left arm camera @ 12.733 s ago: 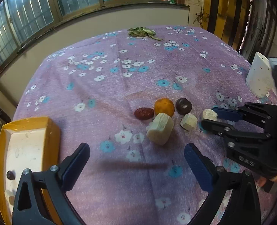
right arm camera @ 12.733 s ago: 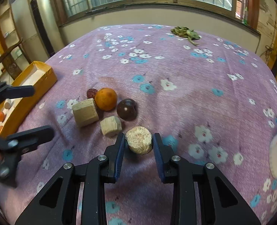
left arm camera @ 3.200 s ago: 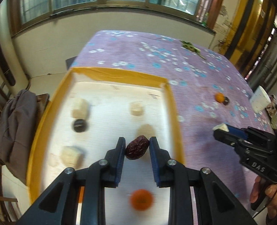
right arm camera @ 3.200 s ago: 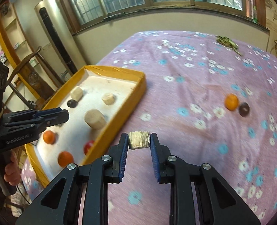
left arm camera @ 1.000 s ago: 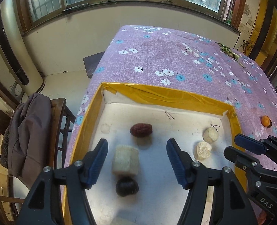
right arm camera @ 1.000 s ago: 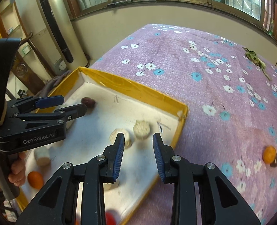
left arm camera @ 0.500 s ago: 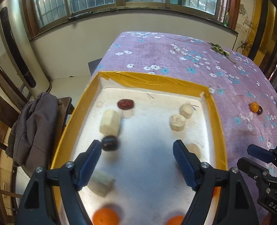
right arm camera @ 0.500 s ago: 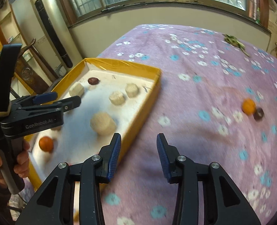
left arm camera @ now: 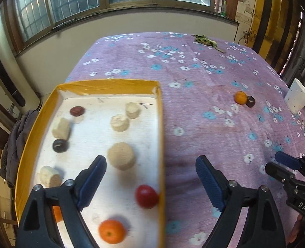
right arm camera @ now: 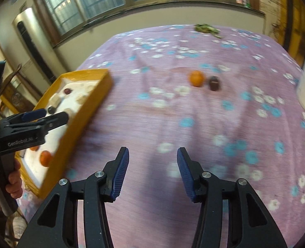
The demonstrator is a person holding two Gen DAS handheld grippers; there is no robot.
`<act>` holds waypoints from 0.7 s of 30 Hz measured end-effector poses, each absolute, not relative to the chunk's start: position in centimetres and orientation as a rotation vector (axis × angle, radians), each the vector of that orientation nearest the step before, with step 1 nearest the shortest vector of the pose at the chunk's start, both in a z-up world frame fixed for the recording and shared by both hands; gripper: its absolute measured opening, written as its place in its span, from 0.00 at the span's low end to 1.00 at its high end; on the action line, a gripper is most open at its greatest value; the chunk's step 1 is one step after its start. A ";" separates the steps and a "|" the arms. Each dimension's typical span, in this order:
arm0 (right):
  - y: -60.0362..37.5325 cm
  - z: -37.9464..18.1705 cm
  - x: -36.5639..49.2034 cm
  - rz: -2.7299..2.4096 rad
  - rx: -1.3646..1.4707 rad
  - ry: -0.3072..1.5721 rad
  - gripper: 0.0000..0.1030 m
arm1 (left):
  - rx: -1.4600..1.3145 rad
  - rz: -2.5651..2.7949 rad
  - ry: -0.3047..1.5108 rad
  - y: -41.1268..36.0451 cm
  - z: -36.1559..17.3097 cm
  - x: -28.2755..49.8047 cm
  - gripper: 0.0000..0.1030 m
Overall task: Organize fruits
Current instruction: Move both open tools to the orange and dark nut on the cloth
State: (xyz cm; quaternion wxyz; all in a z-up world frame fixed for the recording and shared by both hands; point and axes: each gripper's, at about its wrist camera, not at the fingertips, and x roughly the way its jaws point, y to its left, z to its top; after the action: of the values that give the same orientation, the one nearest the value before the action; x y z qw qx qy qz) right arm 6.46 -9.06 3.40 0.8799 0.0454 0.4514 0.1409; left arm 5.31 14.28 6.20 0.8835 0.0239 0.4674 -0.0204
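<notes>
A yellow-rimmed tray (left arm camera: 160, 124) with a white floor holds several fruits and pale chunks, among them a red fruit (left arm camera: 146, 196), an orange (left arm camera: 111, 231) and a dark date (left arm camera: 76, 111). My left gripper (left arm camera: 150, 179) is open and empty over the tray's right rim. An orange (left arm camera: 240, 97) and a dark round fruit (left arm camera: 250, 101) lie together on the purple flowered cloth, also in the right wrist view (right arm camera: 196, 78) (right arm camera: 214, 83). My right gripper (right arm camera: 152, 171) is open and empty above bare cloth, well short of them. The tray (right arm camera: 90, 107) lies to its left.
A white dotted container (left arm camera: 297, 99) stands at the table's right edge. Green leaves (left arm camera: 206, 40) lie at the far end. A chair with a grey garment (left arm camera: 14, 136) stands left of the tray. Windows and a wall lie beyond the table.
Both grippers dropped their pieces in the tray and opened. They have since swung right, away from the tray; the right one now faces the orange and dark fruit on the cloth.
</notes>
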 end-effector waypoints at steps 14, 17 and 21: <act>-14.9 2.4 17.2 0.296 0.079 0.900 0.50 | 0.080 -0.041 1.037 8.2 5.2 7.5 0.90; -14.2 1.4 19.1 0.327 0.028 0.905 0.46 | 0.113 -0.037 1.042 7.2 5.2 8.3 0.90; -14.2 0.3 20.4 0.365 0.005 0.923 0.31 | 0.131 -0.041 1.038 6.1 5.4 9.5 0.90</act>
State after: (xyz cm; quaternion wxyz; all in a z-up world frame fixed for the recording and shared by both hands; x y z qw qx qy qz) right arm 20.39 -14.20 0.33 0.8795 0.0023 0.4426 0.1749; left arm 9.54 6.10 5.43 0.8660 0.0624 0.4958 -0.0196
